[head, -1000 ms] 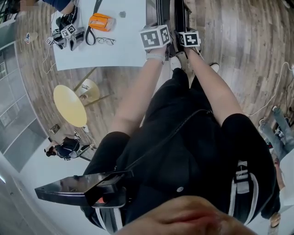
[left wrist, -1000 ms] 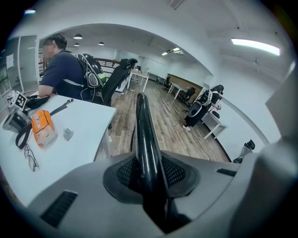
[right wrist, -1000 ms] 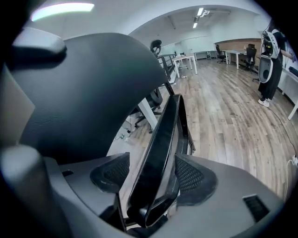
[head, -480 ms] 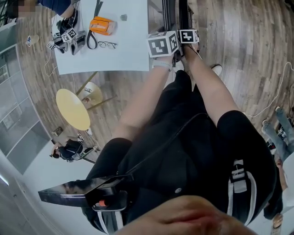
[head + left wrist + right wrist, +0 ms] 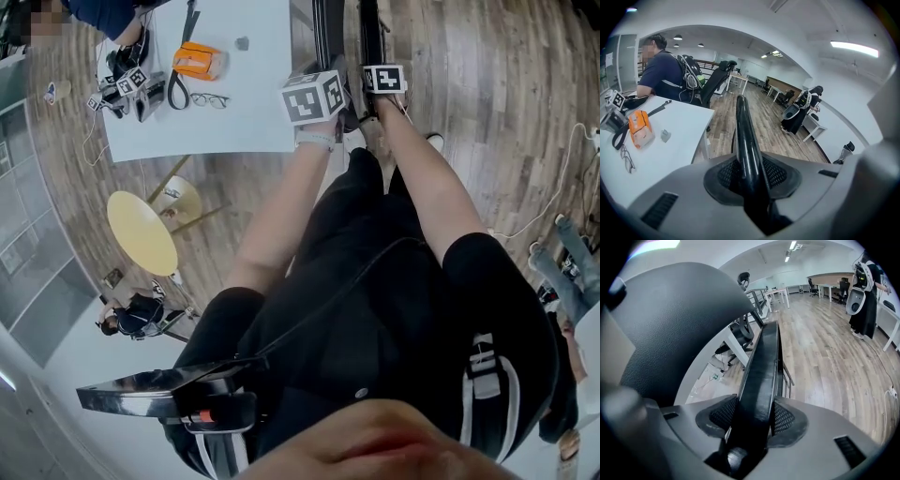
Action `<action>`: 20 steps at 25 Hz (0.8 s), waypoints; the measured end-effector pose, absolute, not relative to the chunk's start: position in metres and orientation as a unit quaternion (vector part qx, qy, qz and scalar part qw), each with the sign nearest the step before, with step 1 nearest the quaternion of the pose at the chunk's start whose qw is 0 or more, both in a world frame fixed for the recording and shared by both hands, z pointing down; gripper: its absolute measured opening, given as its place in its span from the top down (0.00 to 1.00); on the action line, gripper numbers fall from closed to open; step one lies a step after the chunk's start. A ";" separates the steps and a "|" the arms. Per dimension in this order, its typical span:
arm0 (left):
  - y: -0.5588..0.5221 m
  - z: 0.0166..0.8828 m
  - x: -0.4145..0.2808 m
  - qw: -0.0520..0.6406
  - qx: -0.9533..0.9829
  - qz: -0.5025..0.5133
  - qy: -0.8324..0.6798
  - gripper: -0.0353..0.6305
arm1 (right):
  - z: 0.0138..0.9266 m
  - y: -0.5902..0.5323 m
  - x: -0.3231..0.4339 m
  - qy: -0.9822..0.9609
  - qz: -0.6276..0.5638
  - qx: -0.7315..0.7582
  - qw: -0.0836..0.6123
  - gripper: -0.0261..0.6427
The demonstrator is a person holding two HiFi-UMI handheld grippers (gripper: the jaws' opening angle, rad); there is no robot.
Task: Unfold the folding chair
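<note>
**Both grippers clamped, arms stretched forward**

Reaches forward and steeply down with bare left forearm (image 5: 281, 211) and right forearm (image 5: 427, 192) side by side. Grips with left gripper (image 5: 751, 174), pads pressed on both sides of a round black chair tube (image 5: 743, 126). Has just been narrowing the jaws of right gripper (image 5: 754, 420), pads now against a flat black chair bar (image 5: 764, 362) between them.

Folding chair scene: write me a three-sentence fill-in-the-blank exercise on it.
1. The jaws of the left gripper are shut on the chair, on its glossy tube, coloured ___.
2. The glasses lie on a table that is ___.
3. The bar between the jaws of the right gripper belongs to the ___.
Missing words: black; white; chair.
Note: the right gripper's jaws have just been closing on that bar.
</note>
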State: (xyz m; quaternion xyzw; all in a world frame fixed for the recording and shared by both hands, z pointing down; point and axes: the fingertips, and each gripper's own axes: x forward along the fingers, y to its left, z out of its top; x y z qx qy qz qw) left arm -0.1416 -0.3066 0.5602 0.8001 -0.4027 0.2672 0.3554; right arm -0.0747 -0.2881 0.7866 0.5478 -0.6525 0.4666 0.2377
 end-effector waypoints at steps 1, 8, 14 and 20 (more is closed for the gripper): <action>-0.306 0.561 -0.141 0.356 0.801 0.267 -0.399 0.82 | 0.788 -0.285 -0.069 -0.652 0.469 0.546 0.237 0.66; -0.305 0.562 -0.135 0.355 0.808 0.269 -0.387 0.81 | 0.790 -0.273 -0.037 -0.666 0.485 0.526 0.209 0.66; -0.312 0.576 -0.158 0.368 0.800 0.278 -0.383 0.81 | 0.798 -0.260 0.001 -0.681 0.507 0.503 0.164 0.65; -0.314 0.592 -0.174 0.384 0.795 0.273 -0.382 0.81 | 0.812 -0.246 0.039 -0.697 0.523 0.477 0.115 0.65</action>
